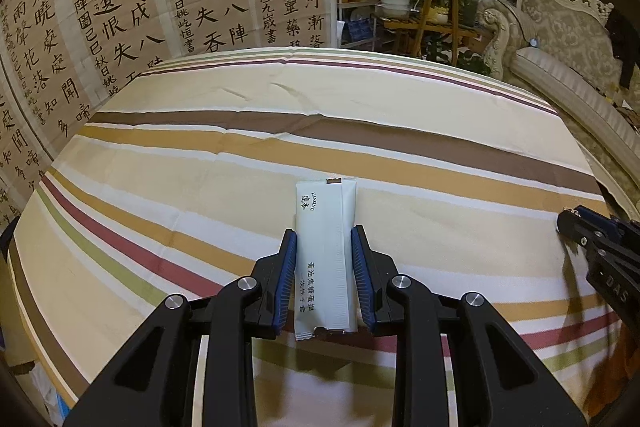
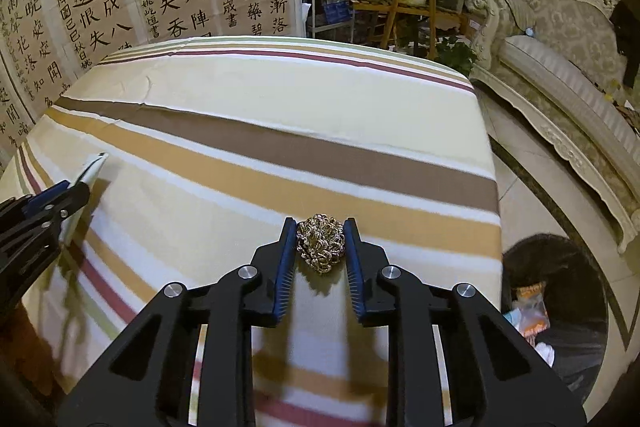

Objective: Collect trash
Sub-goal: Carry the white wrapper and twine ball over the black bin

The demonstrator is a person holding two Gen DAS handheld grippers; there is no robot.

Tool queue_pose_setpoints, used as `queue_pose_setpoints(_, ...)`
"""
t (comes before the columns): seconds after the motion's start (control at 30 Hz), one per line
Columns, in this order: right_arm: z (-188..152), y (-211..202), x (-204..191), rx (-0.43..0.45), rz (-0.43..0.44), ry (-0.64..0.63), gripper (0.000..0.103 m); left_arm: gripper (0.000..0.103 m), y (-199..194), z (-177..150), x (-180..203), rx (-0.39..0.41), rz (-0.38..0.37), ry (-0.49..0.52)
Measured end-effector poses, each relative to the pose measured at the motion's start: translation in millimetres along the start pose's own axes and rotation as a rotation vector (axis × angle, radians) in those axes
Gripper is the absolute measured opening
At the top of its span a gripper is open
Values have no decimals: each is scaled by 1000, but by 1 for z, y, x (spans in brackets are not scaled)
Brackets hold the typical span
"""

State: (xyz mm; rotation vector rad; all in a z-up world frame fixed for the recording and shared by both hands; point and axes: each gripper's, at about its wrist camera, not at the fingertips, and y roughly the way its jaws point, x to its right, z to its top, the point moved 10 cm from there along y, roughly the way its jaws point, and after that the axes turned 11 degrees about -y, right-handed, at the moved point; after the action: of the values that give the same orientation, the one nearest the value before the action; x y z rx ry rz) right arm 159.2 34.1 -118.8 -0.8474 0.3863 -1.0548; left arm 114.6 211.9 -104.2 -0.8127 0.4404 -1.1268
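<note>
Glossy white flat packet (image 1: 326, 255), torn bottom edge, clamped between your left tool's (image 1: 324, 239) blue ribbed pads. Your right tool (image 2: 320, 231) pinches a crinkly gold-brown wad (image 2: 320, 243) at its tips. Striped cloth bench (image 1: 200, 155), creased, open ahead of both; bench edge drops off right of your right tool.

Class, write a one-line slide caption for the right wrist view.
Right gripper shut on a crumpled gold wad above the striped tablecloth; trash bag waits on the floor.
</note>
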Motion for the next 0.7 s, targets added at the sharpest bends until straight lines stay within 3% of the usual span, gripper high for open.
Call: queue_pose_setpoints(0.7,-81,-71,30,41,-36,101,23,29,-49,-60,73,-7,-124,56)
